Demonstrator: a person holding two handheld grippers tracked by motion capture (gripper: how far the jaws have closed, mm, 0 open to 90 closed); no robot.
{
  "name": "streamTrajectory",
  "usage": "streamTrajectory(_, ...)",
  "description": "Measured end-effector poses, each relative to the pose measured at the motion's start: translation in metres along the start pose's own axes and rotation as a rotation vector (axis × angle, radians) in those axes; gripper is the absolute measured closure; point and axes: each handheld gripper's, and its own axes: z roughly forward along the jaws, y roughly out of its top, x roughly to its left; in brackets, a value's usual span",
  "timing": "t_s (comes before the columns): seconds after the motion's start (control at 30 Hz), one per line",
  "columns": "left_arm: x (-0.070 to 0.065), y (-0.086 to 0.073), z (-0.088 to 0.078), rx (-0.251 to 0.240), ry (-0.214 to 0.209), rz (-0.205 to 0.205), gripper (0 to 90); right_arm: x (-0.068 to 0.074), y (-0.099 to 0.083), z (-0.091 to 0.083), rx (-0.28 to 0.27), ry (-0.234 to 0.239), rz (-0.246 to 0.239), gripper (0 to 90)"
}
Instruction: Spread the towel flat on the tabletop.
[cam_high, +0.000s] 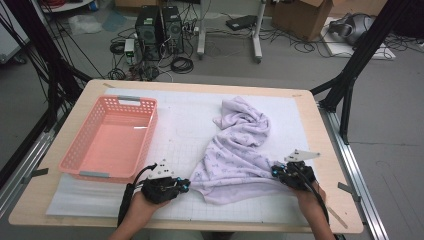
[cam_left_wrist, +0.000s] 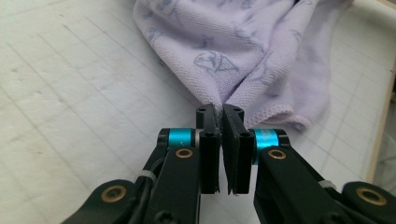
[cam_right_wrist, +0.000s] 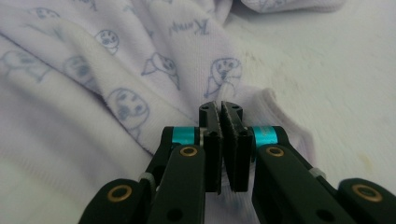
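OK, both my grippers are on the lavender cloth (cam_high: 235, 150), which lies crumpled on the white grid mat (cam_high: 185, 125), right of centre on the table (cam_high: 320, 200). The cloth is bunched and twisted at its far end and spread wider toward me.

My left gripper (cam_high: 186, 187) is at the cloth's near-left corner; in the left gripper view its jaws are pressed together w/ a pinch of the printed fabric (cam_left_wrist: 224, 60) at the tips, hem edge just to the right of them.

My right gripper (cam_high: 275, 171) is at the near-right edge of the cloth; in the right gripper view (cam_right_wrist: 222, 109) the jaws are clamped on a fold, fabric w/ small cartoon prints all around the tips. How much cloth sits between the pads I can't say, prob. a thin fold; the tips hide it.

Around: pink plastic basket (cam_high: 75, 150) on the left part of the mat, well apart from the cloth, near my left gripper but not touching it. Nothing lies btw. the two grippers except the cloth's near edge.

Beyond the table: two black PC towers (cam_high: 160, 30) on the floor w/ loose cables, a white stand's legs (cam_high: 257, 50), a cardboard box (cam_high: 300, 17) at top right. Black frame struts (cam_high: 350, 80) stand at both sides of the table.
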Motion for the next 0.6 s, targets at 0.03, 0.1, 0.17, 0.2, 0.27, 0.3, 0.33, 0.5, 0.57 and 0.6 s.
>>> streamTrajectory(0.03,-0.001,0.000,0.000,-0.003,-0.003,-0.002,83.8,0.001,-0.006,-0.007,-0.004,0.002,0.000,87.3)
streamTrajectory(0.1,0.000,0.001,0.001,-0.008,-0.009,-0.005,77.3,0.002,-0.018,-0.021,0.002,0.001,0.005,87.4)
streamTrajectory(0.17,0.004,0.005,0.004,-0.022,-0.001,-0.046,64.6,0.003,-0.032,-0.034,0.015,-0.005,0.010,87.4)
streamTrajectory(0.2,0.004,0.005,0.004,-0.022,-0.001,-0.046,62.0,0.003,-0.032,-0.034,0.015,-0.005,0.010,87.4)
streamTrajectory(0.27,0.008,0.011,0.008,-0.033,0.019,-0.051,58.0,0.003,-0.051,-0.051,0.023,0.001,0.027,87.4)
streamTrajectory(0.3,0.008,0.011,0.008,-0.033,0.019,-0.051,57.0,0.003,-0.051,-0.051,0.023,0.001,0.027,87.4)
streamTrajectory(0.33,0.009,0.014,0.009,-0.037,0.023,-0.050,57.0,0.002,-0.056,-0.055,0.028,0.004,0.026,87.4)
streamTrajectory(0.5,0.021,0.034,0.022,-0.078,0.030,-0.091,52.8,-0.003,-0.067,-0.073,-0.042,0.038,0.073,75.1)
streamTrajectory(0.57,0.025,0.042,0.032,-0.094,0.028,-0.116,52.7,-0.008,-0.062,-0.075,-0.110,0.038,0.103,70.7)
streamTrajectory(0.6,0.027,0.045,0.038,-0.102,0.030,-0.127,52.7,-0.008,-0.062,-0.075,-0.110,0.038,0.103,70.7)
